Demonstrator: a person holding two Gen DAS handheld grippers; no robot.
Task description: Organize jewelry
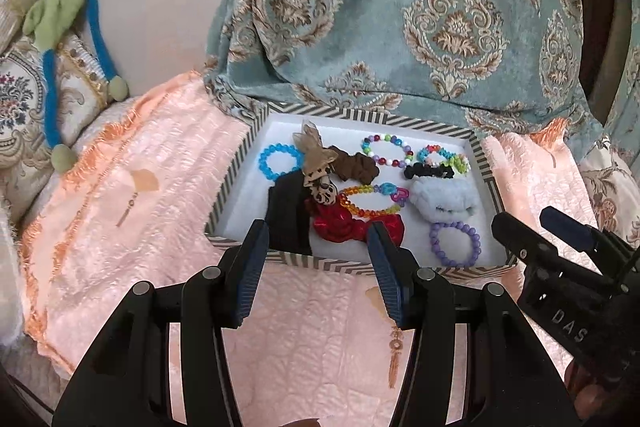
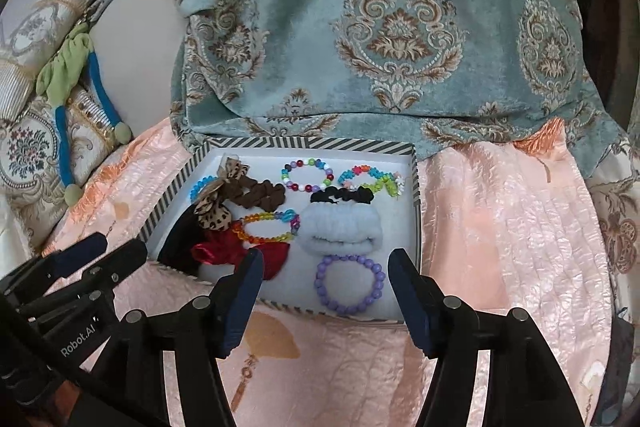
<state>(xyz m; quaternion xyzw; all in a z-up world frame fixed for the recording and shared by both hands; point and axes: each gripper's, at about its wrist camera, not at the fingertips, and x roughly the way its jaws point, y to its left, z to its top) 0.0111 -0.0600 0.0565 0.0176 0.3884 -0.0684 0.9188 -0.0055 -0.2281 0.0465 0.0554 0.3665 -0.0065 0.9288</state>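
Both grippers hang just short of the tray's near wall, fingers apart and gripping nothing: your left gripper (image 1: 318, 239) lines up over the red satin scrunchie (image 1: 344, 227); your right gripper (image 2: 326, 267) brackets the purple bead bracelet (image 2: 349, 283); I'd guess you hold them spread like that so either piece stays within reach.

All the jewelry sits inside the striped-rim tray (image 1: 452, 126), which rests on the peach quilt (image 1: 152, 167) against the teal damask cloth (image 1: 400, 7); the white floor makes each piece easy to pick out. Blue bead bracelet (image 1: 279, 161) far left; multicolour bead bracelet (image 1: 387, 151) at the back; flower-bead bracelet (image 1: 444, 157) at the back right, touching the black scrunchie (image 1: 428, 171); rainbow bead bracelet (image 1: 372, 201) mid-tray, lying partly on the red one; pale blue fluffy scrunchie (image 1: 444, 205) right of it. A leopard-print bow (image 1: 320, 179) overlaps the brown scrunchie (image 1: 354, 167) and a black cloth (image 1: 288, 219) that drapes over the near wall.

This jumble fits a tray still to be sorted, or pieces gathered into it; I can't tell which.

Your left view shows the blue bracelet as a whole ring; your right view hides most of it behind the bow; the right view shows the purple bracelet clear between its fingers; each view catches the other gripper at its edge.
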